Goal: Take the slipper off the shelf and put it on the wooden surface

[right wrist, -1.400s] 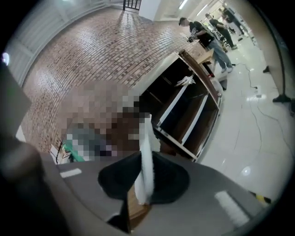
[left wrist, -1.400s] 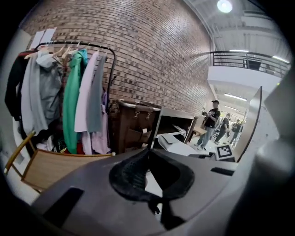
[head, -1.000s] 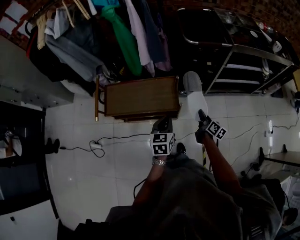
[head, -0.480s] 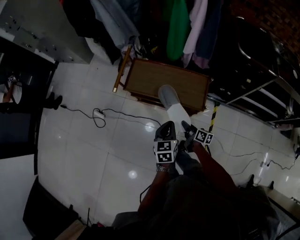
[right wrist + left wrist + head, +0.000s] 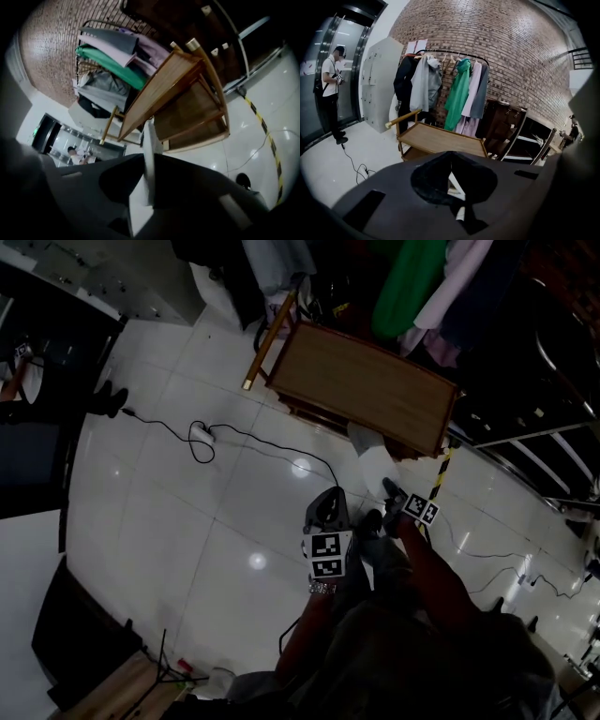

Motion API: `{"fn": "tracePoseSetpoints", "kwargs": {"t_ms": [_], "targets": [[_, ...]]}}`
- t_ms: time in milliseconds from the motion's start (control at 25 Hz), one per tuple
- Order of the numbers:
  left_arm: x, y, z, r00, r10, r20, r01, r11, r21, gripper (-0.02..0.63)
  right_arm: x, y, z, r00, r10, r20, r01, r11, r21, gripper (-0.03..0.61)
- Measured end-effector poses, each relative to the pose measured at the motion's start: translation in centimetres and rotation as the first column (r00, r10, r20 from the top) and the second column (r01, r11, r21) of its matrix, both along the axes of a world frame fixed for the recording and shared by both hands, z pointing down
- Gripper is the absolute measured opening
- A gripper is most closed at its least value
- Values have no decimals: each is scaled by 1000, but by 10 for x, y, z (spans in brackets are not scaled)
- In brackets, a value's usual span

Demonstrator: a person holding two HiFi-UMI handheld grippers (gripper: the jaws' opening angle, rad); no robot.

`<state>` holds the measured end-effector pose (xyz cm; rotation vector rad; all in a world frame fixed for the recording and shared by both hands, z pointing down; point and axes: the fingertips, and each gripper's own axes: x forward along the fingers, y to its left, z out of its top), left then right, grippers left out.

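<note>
Head view first: my right claw (image 5: 391,491) is clamped on the heel end of the pale slipper (image 5: 374,457). The slipper is clear of the dark shelf (image 5: 553,442) at far right, and its toe reaches up to the near long edge of the wooden table (image 5: 366,390). Its long axis runs straight from the claw towards the table, so I judge the next move is to carry it forward over that edge. The left claw (image 5: 328,507) rides just beside the right, a touch further from the table, so the right hand is the nearer one. White floor lies open to the left, apart from a cable (image 5: 202,437); striped tape (image 5: 441,470) runs past the table's right corner. Left gripper view: the left claw (image 5: 451,161) has its jaws drawn together with nothing between them, and the table (image 5: 440,140) lies dead ahead, top bare, clothes (image 5: 457,96) hanging behind its far side. Right gripper view: the right claw (image 5: 146,164) pinches the slipper (image 5: 151,136) edge-on, a thin white blade sticking out towards the table (image 5: 159,93). From here the top looks tilted and above the slipper's tip, so I reckon a lift is needed before going forward, watching the near rim and the gold-capped post (image 5: 193,44).
</note>
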<state>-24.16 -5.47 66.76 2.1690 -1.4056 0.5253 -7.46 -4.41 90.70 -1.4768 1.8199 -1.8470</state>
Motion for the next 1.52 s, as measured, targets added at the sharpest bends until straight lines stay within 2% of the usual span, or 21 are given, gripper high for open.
{"fn": "tracePoseSetpoints", "kwargs": {"t_ms": [120,240,440,680,920,960,1040,1080,1240,1360,1440,1520], "targets": [[3,-6,24,1000,23,5,-23,1000,19,5,33,-25,25,990,128,-58,-126,992,22,57],[15,-16,44,999,53,-2,-53,998,26,5,53,-47,46,978,174,-112,-170,985,40,57],[38,-38,70,995,102,3,-102,994,50,5,87,-78,89,949,291,-121,-290,957,33,58],[59,-55,107,991,134,19,-135,990,46,5,107,-89,139,932,310,-185,-313,950,16,58],[66,-71,120,988,153,29,-154,987,48,5,129,-103,154,895,406,-182,-406,913,42,76],[68,-72,119,987,158,28,-159,986,42,5,130,-103,154,895,402,-191,-403,915,38,104],[73,-72,115,985,169,21,-170,985,28,5,130,-98,151,901,380,-211,-387,922,9,255],[76,-72,110,984,175,18,-175,984,22,5,131,-92,148,902,371,-220,-383,924,-10,271],[86,-74,78,980,201,6,-201,980,5,5,132,-60,119,908,344,-237,-369,927,-68,271],[93,-76,44,975,221,-4,-221,975,-2,5,128,-42,79,918,341,-201,-360,931,-67,266],[101,-69,20,969,244,-26,-245,969,-13,5,128,-30,60,919,359,-161,-373,926,-62,232],[107,-59,3,961,269,-59,-270,963,-18,5,131,-21,59,912,387,-134,-398,915,-66,152]]}}
